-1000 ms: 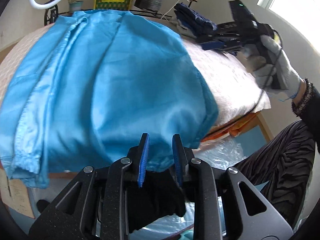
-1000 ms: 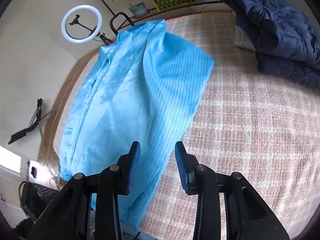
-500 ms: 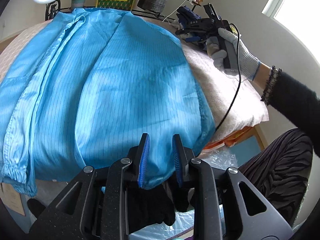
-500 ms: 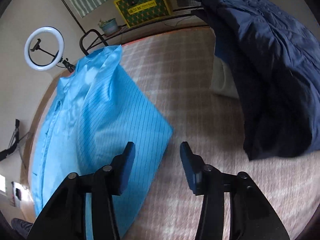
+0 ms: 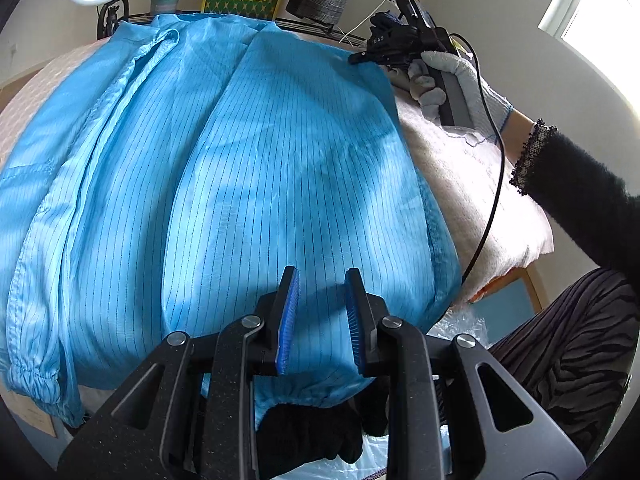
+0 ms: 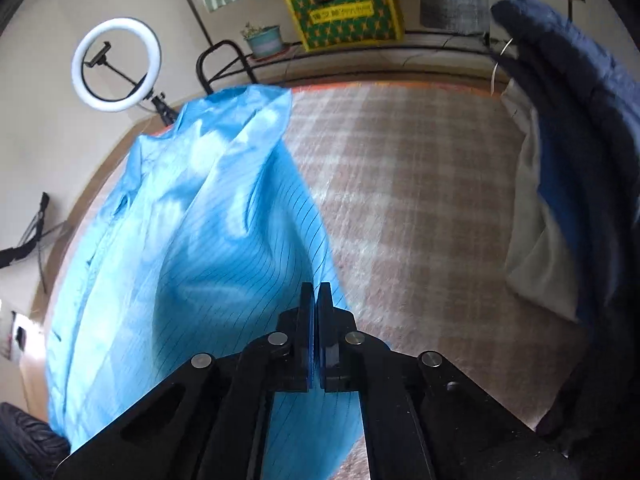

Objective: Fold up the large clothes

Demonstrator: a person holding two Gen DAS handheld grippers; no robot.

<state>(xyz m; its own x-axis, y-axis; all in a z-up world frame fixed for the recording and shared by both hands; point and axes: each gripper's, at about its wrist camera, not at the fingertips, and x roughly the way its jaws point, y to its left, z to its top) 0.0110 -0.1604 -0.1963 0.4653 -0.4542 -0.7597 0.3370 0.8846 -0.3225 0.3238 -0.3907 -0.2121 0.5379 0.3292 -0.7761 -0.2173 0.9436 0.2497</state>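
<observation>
A large blue pinstriped garment lies spread on a bed covered by a pale plaid blanket, and its gathered hem hangs over the near edge. My left gripper hovers over that hem. Its jaws stand a little apart and flat cloth shows between them, unpinched. In the left wrist view my right gripper, held by a gloved hand, touches the garment's far right edge. In the right wrist view the right gripper is shut on that edge of the garment, and the cloth rises in a fold beside it.
A navy padded jacket lies piled on a pale pillow at the right of the blanket. Behind the bed stand a ring light, a plant pot and a yellow-green box. The person's striped trousers are at the near right.
The right gripper swung from over the open blanket to the garment's right edge, and its open jaws closed there. The left gripper crept forward over the hem with its gap unchanged.
</observation>
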